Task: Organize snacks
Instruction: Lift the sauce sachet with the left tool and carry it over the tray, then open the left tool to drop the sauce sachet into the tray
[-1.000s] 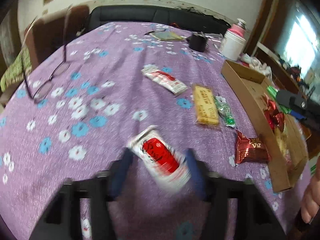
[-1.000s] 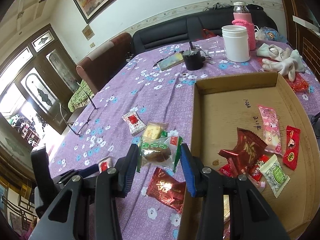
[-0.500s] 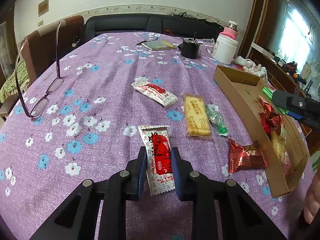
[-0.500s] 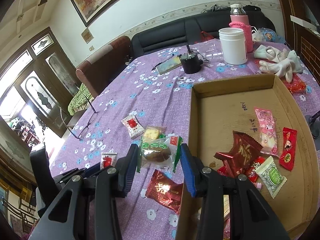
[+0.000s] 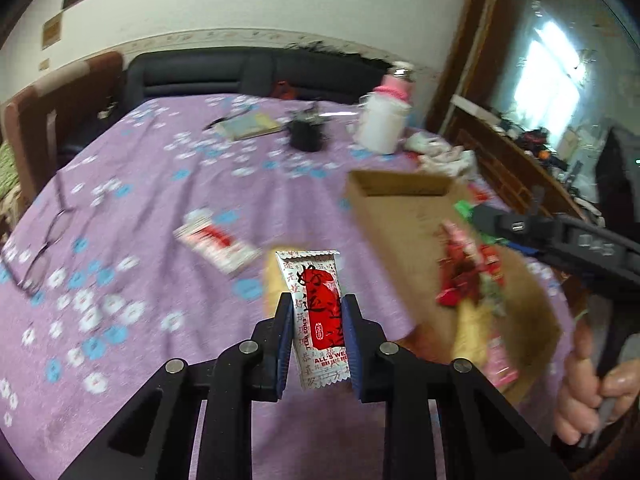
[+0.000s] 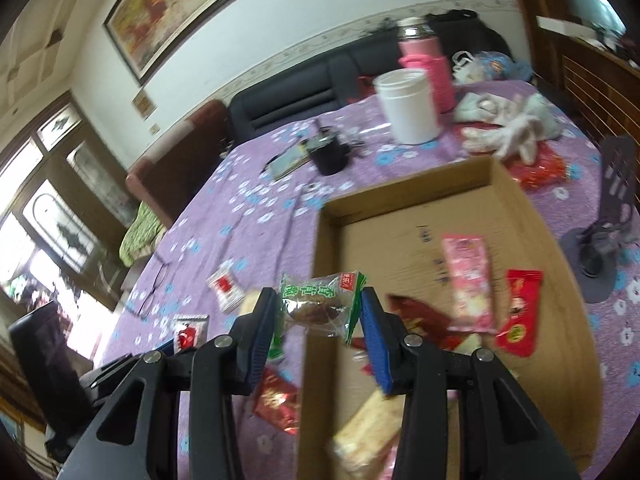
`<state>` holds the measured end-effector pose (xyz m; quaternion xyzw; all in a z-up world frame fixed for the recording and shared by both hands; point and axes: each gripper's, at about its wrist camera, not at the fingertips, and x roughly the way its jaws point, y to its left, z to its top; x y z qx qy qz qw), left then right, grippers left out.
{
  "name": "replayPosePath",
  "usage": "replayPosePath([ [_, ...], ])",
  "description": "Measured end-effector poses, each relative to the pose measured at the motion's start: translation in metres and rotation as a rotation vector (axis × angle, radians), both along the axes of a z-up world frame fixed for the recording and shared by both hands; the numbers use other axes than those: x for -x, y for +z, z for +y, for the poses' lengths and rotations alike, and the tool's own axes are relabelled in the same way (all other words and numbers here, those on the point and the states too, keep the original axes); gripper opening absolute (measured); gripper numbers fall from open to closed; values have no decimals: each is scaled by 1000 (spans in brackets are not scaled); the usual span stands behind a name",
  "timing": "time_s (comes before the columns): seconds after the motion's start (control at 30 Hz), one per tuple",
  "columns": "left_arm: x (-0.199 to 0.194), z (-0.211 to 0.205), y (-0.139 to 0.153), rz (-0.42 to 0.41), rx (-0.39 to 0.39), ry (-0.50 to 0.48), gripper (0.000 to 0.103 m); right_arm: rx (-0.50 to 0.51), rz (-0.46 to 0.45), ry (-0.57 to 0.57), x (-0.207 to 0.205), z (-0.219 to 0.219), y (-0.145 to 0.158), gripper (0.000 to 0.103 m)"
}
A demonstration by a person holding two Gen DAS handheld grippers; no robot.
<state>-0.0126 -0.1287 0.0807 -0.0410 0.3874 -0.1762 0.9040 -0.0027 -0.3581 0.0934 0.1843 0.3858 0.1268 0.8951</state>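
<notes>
A red-and-white snack packet is clamped upright between the narrowly set blue pads of the left gripper, raised above the purple tablecloth. A green-wrapped pastry is pinched by the right gripper at the near-left wall of the cardboard tray. Bare cardboard is seen at the tray's far end. A phone stand beside the tray is shown only by the right view.

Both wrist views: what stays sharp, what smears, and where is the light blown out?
Left wrist view: the red-and-white packet and the left gripper read sharp, the tablecloth and cardboard box smear, the window at right is blown out. Right wrist view: the green-wrapped snack is fairly sharp, the background smears, the door glass at left glares.
</notes>
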Motion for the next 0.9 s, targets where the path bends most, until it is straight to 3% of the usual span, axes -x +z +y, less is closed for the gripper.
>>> replayPosePath([
  [0.23,-10,-56,10,-4,46,-117,24,-8,27,-83,-8,-30,-5,41],
  [0.47,-23,-112,-7,37,95,-210,24,-9,62,-144,-15,-49,-14,41],
  [0.7,-25,-126,-24,58,122,-259,23,-38,155,-183,-25,-62,-36,41],
  [0.9,-24,-126,-29,51,132,-302,23,-16,163,-189,-24,-58,-39,41],
])
